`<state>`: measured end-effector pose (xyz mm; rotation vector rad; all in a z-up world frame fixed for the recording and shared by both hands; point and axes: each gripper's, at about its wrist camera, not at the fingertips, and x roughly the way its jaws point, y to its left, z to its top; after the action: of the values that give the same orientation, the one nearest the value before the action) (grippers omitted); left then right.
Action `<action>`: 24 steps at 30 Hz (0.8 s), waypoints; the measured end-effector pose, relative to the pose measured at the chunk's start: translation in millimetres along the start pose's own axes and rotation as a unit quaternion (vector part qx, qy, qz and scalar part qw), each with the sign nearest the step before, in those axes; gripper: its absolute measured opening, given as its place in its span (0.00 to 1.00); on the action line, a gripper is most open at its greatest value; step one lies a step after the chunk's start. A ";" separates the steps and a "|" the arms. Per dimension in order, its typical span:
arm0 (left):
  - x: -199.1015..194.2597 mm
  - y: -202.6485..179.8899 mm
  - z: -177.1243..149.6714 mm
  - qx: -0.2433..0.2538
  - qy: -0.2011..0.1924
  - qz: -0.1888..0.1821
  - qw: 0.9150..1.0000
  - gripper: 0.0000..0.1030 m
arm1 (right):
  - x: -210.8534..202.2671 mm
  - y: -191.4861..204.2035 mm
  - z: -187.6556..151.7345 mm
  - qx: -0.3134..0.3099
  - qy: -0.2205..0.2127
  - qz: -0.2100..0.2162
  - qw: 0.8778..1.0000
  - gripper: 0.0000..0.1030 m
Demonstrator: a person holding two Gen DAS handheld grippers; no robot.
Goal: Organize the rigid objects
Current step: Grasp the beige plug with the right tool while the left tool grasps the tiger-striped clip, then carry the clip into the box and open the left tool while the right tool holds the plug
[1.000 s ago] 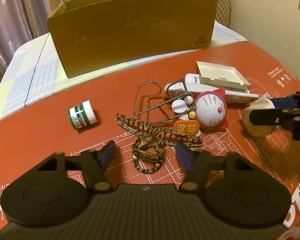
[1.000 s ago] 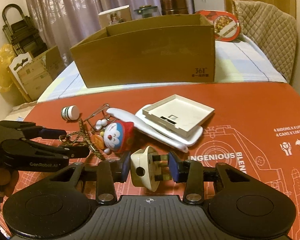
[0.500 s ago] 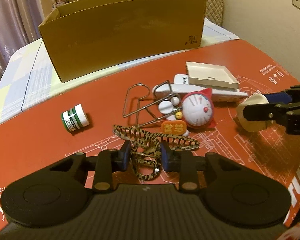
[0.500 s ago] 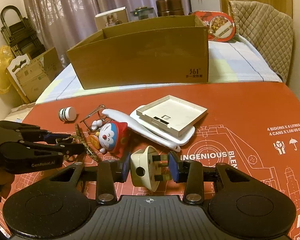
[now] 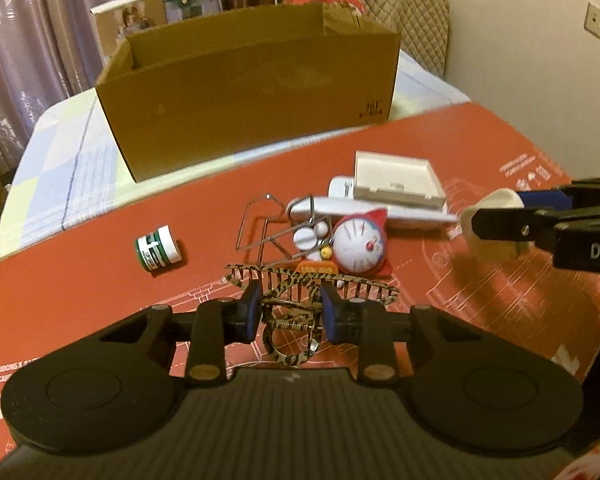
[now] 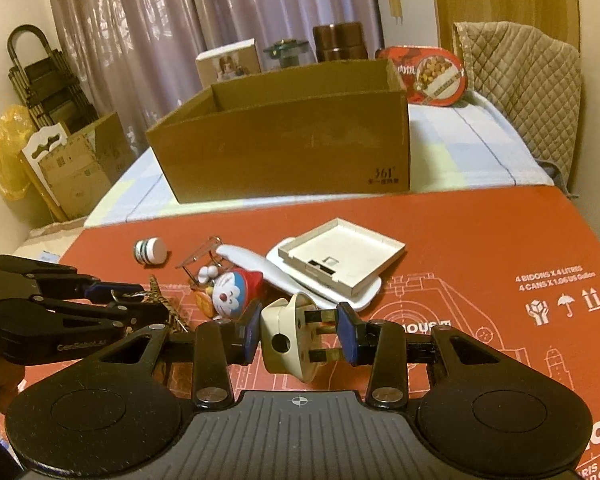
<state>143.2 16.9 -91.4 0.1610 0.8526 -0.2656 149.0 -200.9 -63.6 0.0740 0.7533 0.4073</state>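
Note:
My left gripper (image 5: pixel 288 312) is shut on a leopard-print hair claw clip (image 5: pixel 300 292), lifted just off the red mat (image 5: pixel 80 288). My right gripper (image 6: pixel 300 330) is shut on a cream plug adapter (image 6: pixel 288 336), its metal prongs toward the right pad, held above the mat. The adapter (image 5: pixel 496 224) and right gripper also show at the right of the left wrist view. On the mat lie a blue-and-white cat toy (image 5: pixel 360 246), a wire clip (image 5: pixel 268 224), a small green-and-white jar (image 5: pixel 156 250), a white remote (image 5: pixel 380 210) and a white square tray (image 5: pixel 396 178). A brown cardboard box (image 5: pixel 252 88) stands open behind.
The box sits on a pale checked tablecloth (image 5: pixel 60 176) beyond the mat. Behind it are a quilted chair (image 6: pixel 520 92), a red tin (image 6: pixel 432 74), a brown canister (image 6: pixel 340 42) and curtains. Cardboard boxes (image 6: pixel 76 176) and a folded ladder (image 6: pixel 40 76) stand at the left.
The left gripper closed on the hair clip and raised it off the mat. The right gripper rose a little, still holding the adapter. The box looks nearer in both views.

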 end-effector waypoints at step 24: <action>-54.4 -15.4 26.8 -0.072 -0.021 0.024 0.997 0.25 | -43.2 3.7 23.4 -0.003 -0.034 0.007 0.999 0.36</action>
<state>123.9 4.7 -33.3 0.0408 0.8210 -0.1606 135.4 -212.3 -17.7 0.0867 0.6842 0.4182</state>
